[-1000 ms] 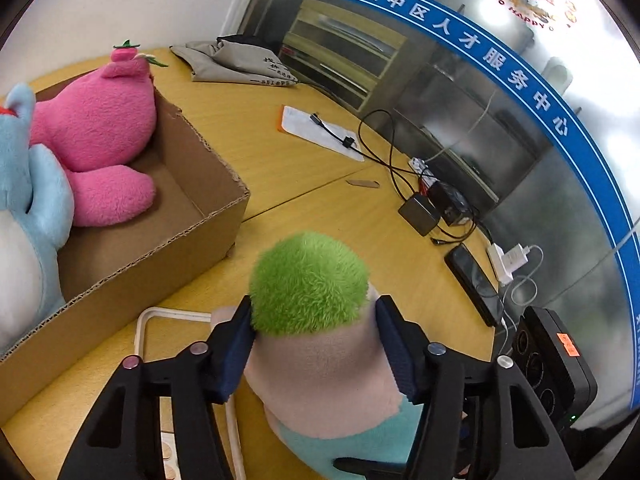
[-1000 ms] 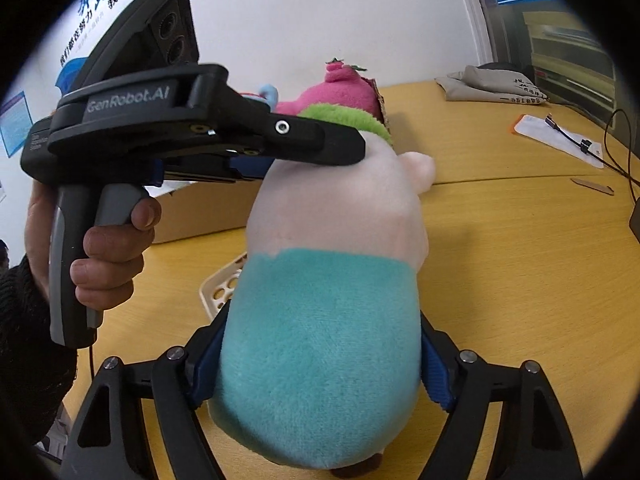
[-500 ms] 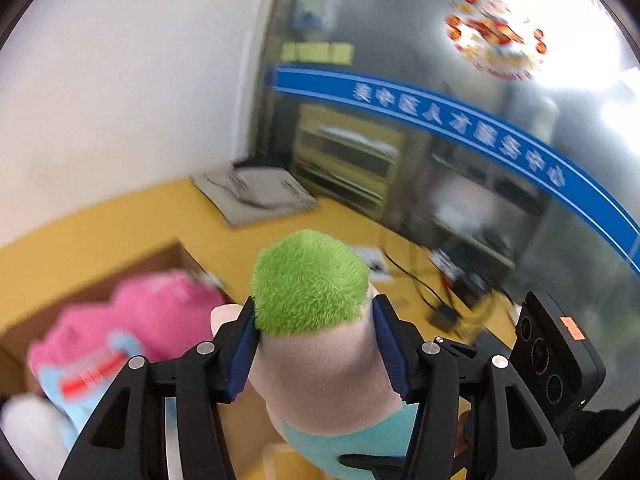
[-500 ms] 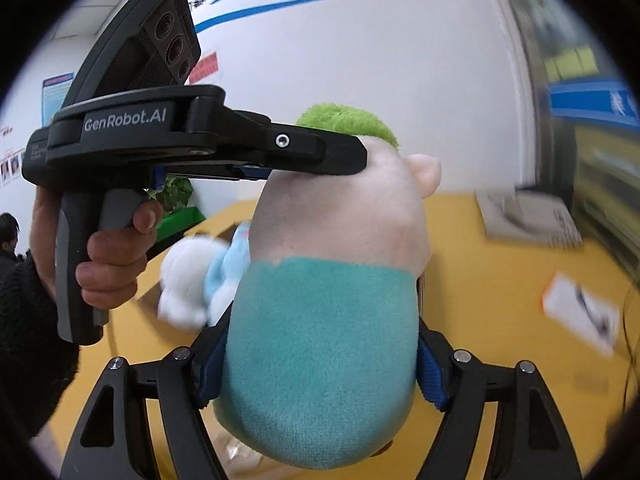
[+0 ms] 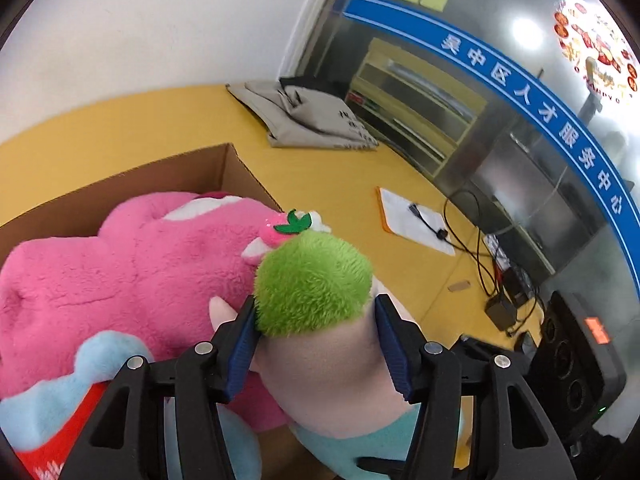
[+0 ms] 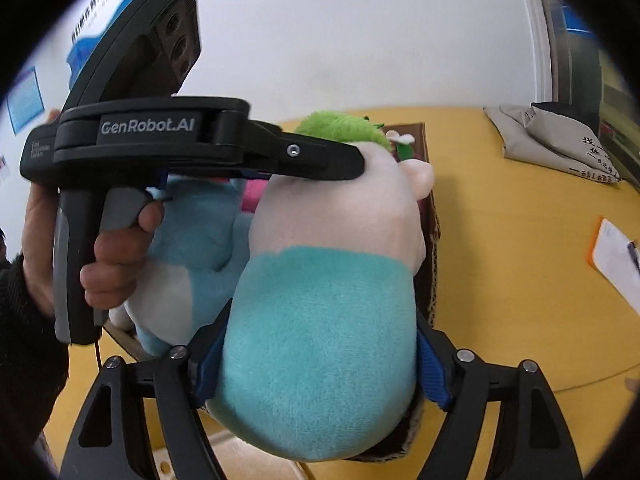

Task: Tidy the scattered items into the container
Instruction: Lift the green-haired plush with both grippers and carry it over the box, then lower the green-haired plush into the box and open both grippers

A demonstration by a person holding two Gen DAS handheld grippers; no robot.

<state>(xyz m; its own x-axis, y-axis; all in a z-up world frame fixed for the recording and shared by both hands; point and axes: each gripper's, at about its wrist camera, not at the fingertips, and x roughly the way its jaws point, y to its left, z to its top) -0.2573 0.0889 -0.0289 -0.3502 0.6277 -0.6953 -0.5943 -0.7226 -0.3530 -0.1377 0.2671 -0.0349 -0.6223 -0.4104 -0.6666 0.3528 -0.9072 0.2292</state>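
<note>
A plush doll with green hair [image 5: 312, 284], a pale pink head and a teal body [image 6: 320, 352] is held by both grippers. My left gripper [image 5: 316, 344] is shut on its head, and it also shows in the right wrist view [image 6: 320, 156]. My right gripper [image 6: 316, 364] is shut on its teal body. The doll hangs over the open cardboard box [image 5: 168, 184], above a pink plush [image 5: 120, 272] and a light blue plush [image 6: 192, 248] that lie inside.
The yellow table [image 5: 320, 184] carries a folded grey bag [image 5: 312, 120], a white paper with an orange edge [image 5: 412, 222], black cables [image 5: 476, 240] and a black adapter [image 5: 500, 312]. Glass-fronted shelves stand beyond the table's far edge.
Both grippers lifted the doll off the table and carried it left over the box. It now sits lower, just above the pink and blue plush.
</note>
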